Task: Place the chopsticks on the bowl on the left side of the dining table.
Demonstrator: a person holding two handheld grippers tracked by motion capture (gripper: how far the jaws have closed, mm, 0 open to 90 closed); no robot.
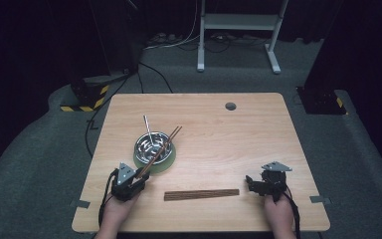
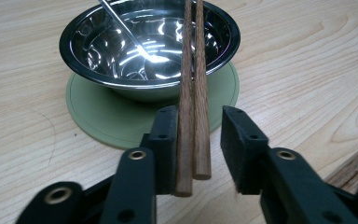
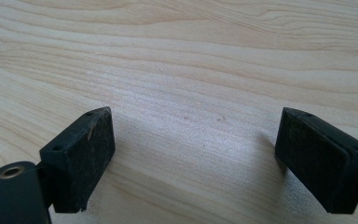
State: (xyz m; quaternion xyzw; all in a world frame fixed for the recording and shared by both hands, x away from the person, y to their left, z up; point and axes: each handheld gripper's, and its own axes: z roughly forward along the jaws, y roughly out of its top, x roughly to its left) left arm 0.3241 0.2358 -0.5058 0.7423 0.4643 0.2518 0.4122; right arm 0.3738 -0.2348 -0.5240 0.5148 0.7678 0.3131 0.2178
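My left claw (image 2: 198,140) brackets two chopsticks (image 2: 193,88) propped on the bowl (image 2: 98,51) – right pad not touching, grip unfinished – while my right claw (image 3: 193,154) gapes empty above the bench (image 3: 191,56).

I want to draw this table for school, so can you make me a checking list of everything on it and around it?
Surface: wooden table, one round hole.
Job's things: pair of chopsticks lying across steel bowl; spoon inside; green mat underneath.
Clutter: chopstick bundle lying flat.
Grippers: left gripper open, chopstick ends between jaws; right gripper open over bare wood.
Cables: gripper cable; floor cables.
Surroundings: grey carpet, white frame, striped bases.
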